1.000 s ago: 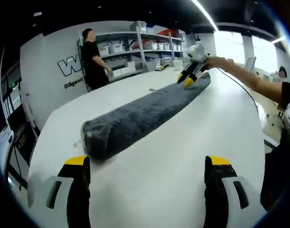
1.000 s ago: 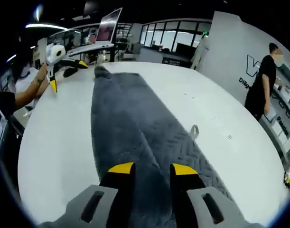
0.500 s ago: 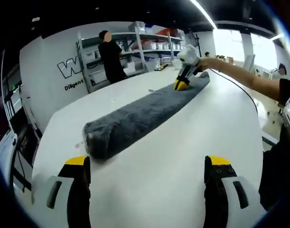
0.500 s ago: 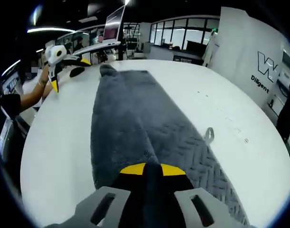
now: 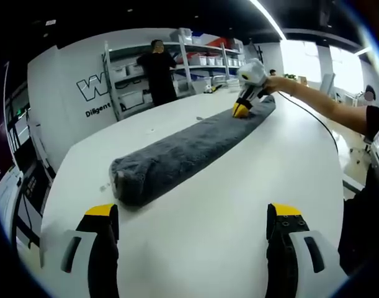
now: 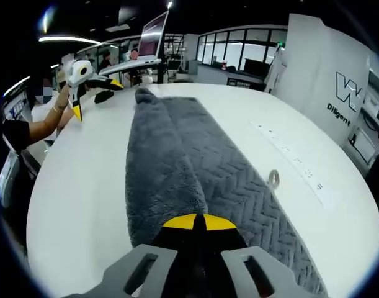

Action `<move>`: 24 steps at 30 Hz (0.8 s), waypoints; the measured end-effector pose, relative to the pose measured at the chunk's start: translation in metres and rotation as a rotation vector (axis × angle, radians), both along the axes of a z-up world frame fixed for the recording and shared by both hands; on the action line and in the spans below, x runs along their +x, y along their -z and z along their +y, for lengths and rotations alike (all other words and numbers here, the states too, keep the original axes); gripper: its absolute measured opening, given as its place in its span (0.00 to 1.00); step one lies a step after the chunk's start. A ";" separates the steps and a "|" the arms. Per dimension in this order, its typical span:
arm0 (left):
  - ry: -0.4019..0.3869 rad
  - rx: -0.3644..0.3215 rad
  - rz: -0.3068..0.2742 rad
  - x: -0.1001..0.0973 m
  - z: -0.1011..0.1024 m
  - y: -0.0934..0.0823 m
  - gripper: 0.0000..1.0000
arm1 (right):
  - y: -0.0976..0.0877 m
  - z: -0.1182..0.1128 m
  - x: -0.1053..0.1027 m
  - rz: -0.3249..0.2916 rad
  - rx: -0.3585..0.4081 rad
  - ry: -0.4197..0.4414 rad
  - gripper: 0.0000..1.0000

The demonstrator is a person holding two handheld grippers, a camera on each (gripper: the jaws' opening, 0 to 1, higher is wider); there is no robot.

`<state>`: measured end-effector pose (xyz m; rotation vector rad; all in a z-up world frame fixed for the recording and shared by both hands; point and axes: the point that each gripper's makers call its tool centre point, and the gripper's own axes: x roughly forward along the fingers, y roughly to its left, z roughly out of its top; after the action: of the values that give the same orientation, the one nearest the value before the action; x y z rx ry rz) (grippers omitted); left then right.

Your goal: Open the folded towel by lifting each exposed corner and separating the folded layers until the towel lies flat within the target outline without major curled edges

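The folded grey towel [image 5: 189, 152] lies as a long, narrow band across the white table [image 5: 239, 211], and every position here is given relative to it. At the towel's far end in the left gripper view, the right gripper [image 5: 241, 110] now has its yellow-tipped jaws pressed together on the upper layer of pile; in the right gripper view the same gripper [image 6: 194, 222] shows its two yellow tips meeting with grey fabric between them. One second ago those jaws stood apart astride the towel's edge, so the change is a completed pinch, and the seized fold now stands slightly higher than the flat herringbone-textured layer [image 6: 251, 192] beside it. The left gripper [image 5: 193, 211] hangs just short of the towel's near, rounded end, its jaws spread wide and touching nothing; seen from the right gripper view it [image 6: 77, 112] is held over the table just to one side of the towel's opposite end, and it has kept that open, idle pose over the past second. A small grey loop tab [image 6: 273, 179] projects from the towel's long edge onto the table. A person [image 5: 158, 71] has walked along the shelving [image 5: 195, 62] well beyond the towel. Judged from this, the first layer is secured but the towel remains fully folded; no target outline can be made out on the table.
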<state>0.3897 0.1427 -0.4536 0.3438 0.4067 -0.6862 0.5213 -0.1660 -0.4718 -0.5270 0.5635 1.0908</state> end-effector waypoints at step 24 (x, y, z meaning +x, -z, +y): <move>0.001 -0.008 -0.035 -0.009 -0.002 -0.014 0.97 | -0.024 0.000 -0.080 -0.175 -0.026 -0.092 0.00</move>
<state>0.3807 0.1408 -0.4392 0.3478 0.3707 -0.6823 0.4414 -0.1660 -0.4476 -0.6697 0.4040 1.1132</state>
